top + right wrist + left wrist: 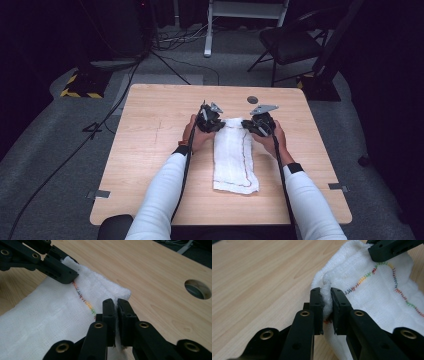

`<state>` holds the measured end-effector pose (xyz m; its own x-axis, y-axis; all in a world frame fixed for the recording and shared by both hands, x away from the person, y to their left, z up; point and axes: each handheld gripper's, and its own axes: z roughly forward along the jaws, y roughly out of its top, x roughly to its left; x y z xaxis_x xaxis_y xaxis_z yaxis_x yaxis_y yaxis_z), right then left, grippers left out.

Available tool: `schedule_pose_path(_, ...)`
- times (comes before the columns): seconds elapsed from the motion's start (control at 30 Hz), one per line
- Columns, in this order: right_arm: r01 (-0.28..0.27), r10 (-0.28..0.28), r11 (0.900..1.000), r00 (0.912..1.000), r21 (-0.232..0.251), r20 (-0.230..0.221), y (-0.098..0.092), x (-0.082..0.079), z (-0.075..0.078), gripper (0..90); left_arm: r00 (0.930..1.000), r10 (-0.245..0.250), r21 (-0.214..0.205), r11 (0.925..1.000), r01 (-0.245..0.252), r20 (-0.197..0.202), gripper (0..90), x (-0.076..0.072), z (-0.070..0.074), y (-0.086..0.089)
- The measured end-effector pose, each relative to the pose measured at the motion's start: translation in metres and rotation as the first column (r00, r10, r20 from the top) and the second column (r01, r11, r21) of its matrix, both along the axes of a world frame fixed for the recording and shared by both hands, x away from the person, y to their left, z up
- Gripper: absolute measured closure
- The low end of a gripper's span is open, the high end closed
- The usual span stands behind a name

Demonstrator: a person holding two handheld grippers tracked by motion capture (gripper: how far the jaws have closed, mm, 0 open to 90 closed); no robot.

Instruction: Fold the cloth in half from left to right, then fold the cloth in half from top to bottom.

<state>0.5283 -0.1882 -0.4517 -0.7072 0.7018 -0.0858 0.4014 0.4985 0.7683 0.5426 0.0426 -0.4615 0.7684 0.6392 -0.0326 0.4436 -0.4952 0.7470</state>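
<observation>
Right now my left gripper (326, 298) pinches one far corner of the white cloth (232, 155), jaws clamped tight on the fold; my right gripper (116, 305) is likewise closed on the other far corner. The cloth lies lengthwise mid-counter (150, 150).

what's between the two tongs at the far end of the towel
The towel's far edge, white with rainbow stitching, spans between the left tongs and right tongs, seen best in both gripper views.

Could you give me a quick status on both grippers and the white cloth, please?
Left gripper shut on white cloth, far corner. Right gripper shut on the other far corner. Table ahead, nothing blocking.
</observation>
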Motion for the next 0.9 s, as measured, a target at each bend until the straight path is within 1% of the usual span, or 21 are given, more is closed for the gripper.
schedule_pose_path(0.07, 0.001, -0.001, 1.0, 0.9999, 0.002, 0.013, 0.001, 0.0, 0.005, 85.4, 0.9999, -0.008, -0.006, 0.9999, 0.008, 0.011, 80.6, 0.0, 0.004, 0.002)
schedule_pose_path(0.13, 0.0, 0.0, 1.0, 0.9997, 0.004, 0.025, 0.001, 0.0, 0.009, 85.4, 0.9998, -0.006, -0.019, 0.9998, 0.007, 0.02, 80.6, 0.0, 0.008, 0.004)
schedule_pose_path(0.17, -0.001, 0.001, 1.0, 0.9996, 0.005, 0.029, 0.001, -0.001, 0.011, 85.5, 0.9995, -0.012, -0.013, 0.9998, 0.012, 0.029, 80.6, 0.001, 0.01, 0.005)
schedule_pose_path(0.23, -0.004, 0.004, 1.0, 0.9993, 0.009, 0.037, 0.002, -0.001, 0.015, 85.5, 0.9993, -0.005, -0.021, 0.9998, 0.006, 0.037, 80.6, 0.001, 0.013, 0.006)
schedule_pose_path(0.3, -0.008, 0.007, 1.0, 0.9984, 0.006, 0.056, 0.004, -0.003, 0.02, 85.5, 0.9991, -0.004, -0.016, 0.9999, 0.005, 0.042, 80.6, 0.0, 0.017, 0.007)
schedule_pose_path(0.37, -0.014, 0.013, 0.9999, 0.9982, 0.006, 0.059, 0.005, -0.004, 0.022, 85.5, 0.9989, -0.005, -0.006, 1.0, 0.005, 0.047, 80.7, 0.0, 0.02, 0.007)
schedule_pose_path(0.4, -0.015, 0.015, 0.9999, 0.9979, 0.003, 0.063, 0.005, -0.004, 0.023, 85.6, 0.9988, -0.004, -0.007, 1.0, 0.004, 0.049, 80.7, 0.0, 0.022, 0.007)
schedule_pose_path(0.57, -0.012, 0.011, 0.9998, 0.9967, 0.013, 0.081, 0.004, -0.005, 0.028, 85.6, 0.9974, -0.012, 0.008, 0.9999, 0.012, 0.071, 80.6, -0.001, 0.031, 0.006)
schedule_pose_path(0.63, -0.016, 0.015, 0.9997, 0.9966, 0.02, 0.081, 0.003, -0.006, 0.03, 85.6, 0.9966, -0.021, 0.024, 0.9995, 0.019, 0.08, 80.5, -0.003, 0.034, 0.005)
schedule_pose_path(0.7, -0.017, 0.016, 0.9997, 0.9959, 0.019, 0.089, 0.003, -0.008, 0.033, 85.7, 0.9953, -0.031, 0.029, 0.9992, 0.028, 0.092, 80.4, -0.007, 0.036, 0.005)
schedule_pose_path(0.77, -0.025, 0.022, 0.9993, 0.995, 0.029, 0.098, 0.002, -0.012, 0.036, 85.7, 0.9941, -0.041, 0.027, 0.9989, 0.039, 0.1, 80.4, -0.01, 0.039, 0.006)
schedule_pose_path(0.9, -0.039, 0.036, 0.999, 0.9928, 0.02, 0.114, 0.001, -0.019, 0.041, 85.7, 0.9911, -0.068, 0.025, 0.9976, 0.065, 0.115, 80.3, -0.018, 0.045, 0.009)
